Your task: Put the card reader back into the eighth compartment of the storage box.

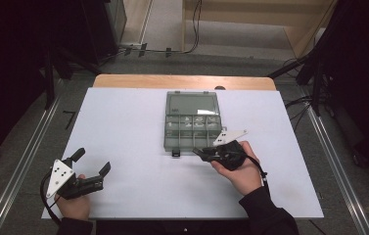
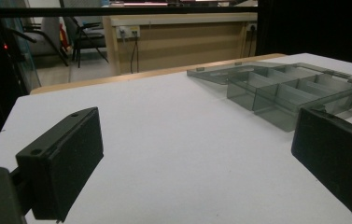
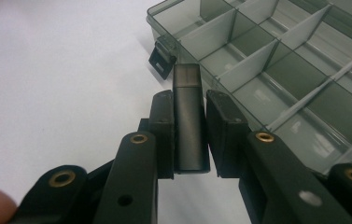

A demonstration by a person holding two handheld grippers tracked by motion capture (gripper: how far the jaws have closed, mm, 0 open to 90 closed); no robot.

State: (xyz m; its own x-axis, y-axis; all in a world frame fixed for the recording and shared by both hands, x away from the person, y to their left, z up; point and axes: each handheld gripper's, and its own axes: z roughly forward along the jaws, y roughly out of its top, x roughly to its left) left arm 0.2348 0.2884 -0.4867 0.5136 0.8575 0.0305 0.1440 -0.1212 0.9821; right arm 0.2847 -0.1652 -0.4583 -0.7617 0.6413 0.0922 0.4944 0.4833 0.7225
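We see a white sheet [image 1: 138,147] covering a table whose pale wooden edge [image 1: 182,81] shows along the far side, the whole standing on a grey floor [image 1: 172,61] between two metal rails [image 1: 20,166]. Beyond the table lie cables [image 1: 192,29], dark stands and light wooden panelling [image 1: 250,14]; the left gripper view adds a wooden counter with sockets [image 2: 129,31] and a chair [image 2: 82,39] behind it. Near the middle of the sheet rests a smoke-grey compartment box [image 1: 192,125], its lid laid open toward the far edge and a black latch [image 1: 176,153] at its near wall. The right gripper [image 1: 206,153] hovers at the box's near right corner; in the right gripper view its two pads are clamped on a small dark rectangular block [image 3: 190,126], held upright just outside the box wall, beside the latch [image 3: 162,58]. The left gripper [image 1: 94,164] sits near the sheet's near left corner, well apart from the box, with its pads [image 2: 66,158] spread wide and nothing between them.
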